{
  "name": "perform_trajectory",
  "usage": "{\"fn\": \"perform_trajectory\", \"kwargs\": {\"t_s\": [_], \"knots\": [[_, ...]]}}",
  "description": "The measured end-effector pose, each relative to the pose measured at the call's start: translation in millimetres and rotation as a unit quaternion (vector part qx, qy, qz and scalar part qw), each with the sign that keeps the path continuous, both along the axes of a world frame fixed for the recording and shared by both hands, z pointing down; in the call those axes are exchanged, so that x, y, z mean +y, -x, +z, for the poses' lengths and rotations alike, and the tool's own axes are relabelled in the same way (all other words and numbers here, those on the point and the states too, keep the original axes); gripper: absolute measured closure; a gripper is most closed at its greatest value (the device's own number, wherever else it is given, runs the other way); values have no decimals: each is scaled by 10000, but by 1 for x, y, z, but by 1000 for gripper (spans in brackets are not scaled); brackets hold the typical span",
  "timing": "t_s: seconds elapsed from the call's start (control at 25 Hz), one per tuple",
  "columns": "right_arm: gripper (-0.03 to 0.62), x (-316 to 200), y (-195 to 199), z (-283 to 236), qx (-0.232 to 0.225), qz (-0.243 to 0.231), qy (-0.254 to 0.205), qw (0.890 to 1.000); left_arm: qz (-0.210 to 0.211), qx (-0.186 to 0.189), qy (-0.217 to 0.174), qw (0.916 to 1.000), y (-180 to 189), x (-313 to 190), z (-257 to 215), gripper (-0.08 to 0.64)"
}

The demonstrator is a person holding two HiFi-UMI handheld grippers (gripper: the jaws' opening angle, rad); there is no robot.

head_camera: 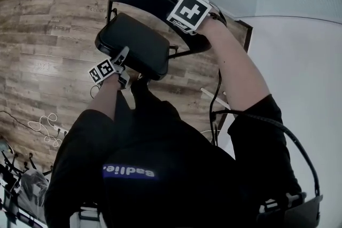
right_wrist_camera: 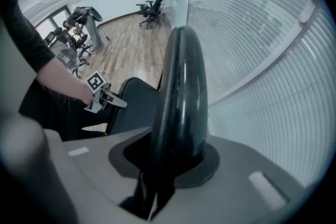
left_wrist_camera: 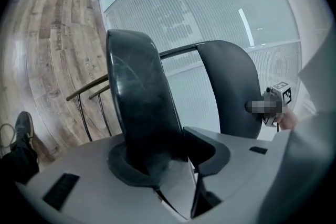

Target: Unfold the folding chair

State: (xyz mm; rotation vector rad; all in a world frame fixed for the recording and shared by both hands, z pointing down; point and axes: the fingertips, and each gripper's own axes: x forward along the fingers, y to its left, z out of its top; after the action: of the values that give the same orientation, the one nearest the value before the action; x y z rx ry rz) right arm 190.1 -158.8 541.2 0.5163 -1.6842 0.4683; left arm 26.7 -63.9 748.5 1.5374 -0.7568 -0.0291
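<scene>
Here's the black folding chair (head_camera: 133, 45), padded, on a thin metal tube frame, caught between both tongs. The left tongs (left_wrist_camera: 163, 165) have narrowed onto the front edge of its cushioned seat (left_wrist_camera: 136, 102), which fills the gap between their jaws. The right tongs (right_wrist_camera: 173, 165) point down from above and clamp the top edge of the curved black backrest (right_wrist_camera: 181, 97). Seat and backrest already stand apart at an angle, so the unfolding looks partway through. The seat looks still tilted; pressing it level and settling the legs seem to remain. Below both tongs lies the wood-plank floor (head_camera: 48, 34), and beyond the right tongs a wall of pale blinds (right_wrist_camera: 252, 34).
</scene>
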Motion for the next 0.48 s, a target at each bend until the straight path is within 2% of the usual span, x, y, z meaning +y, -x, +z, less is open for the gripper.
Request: {"fn": "perform_trajectory", "kwargs": {"t_s": [0.28,0.48], "knots": [[497,1,-13,8,-68,-33,73,9999,419,205,43,9989,0,16,11,387],[499,-8,-15,25,-308,52,272,9991,491,292,286,9980,23,24,36,385]]}}
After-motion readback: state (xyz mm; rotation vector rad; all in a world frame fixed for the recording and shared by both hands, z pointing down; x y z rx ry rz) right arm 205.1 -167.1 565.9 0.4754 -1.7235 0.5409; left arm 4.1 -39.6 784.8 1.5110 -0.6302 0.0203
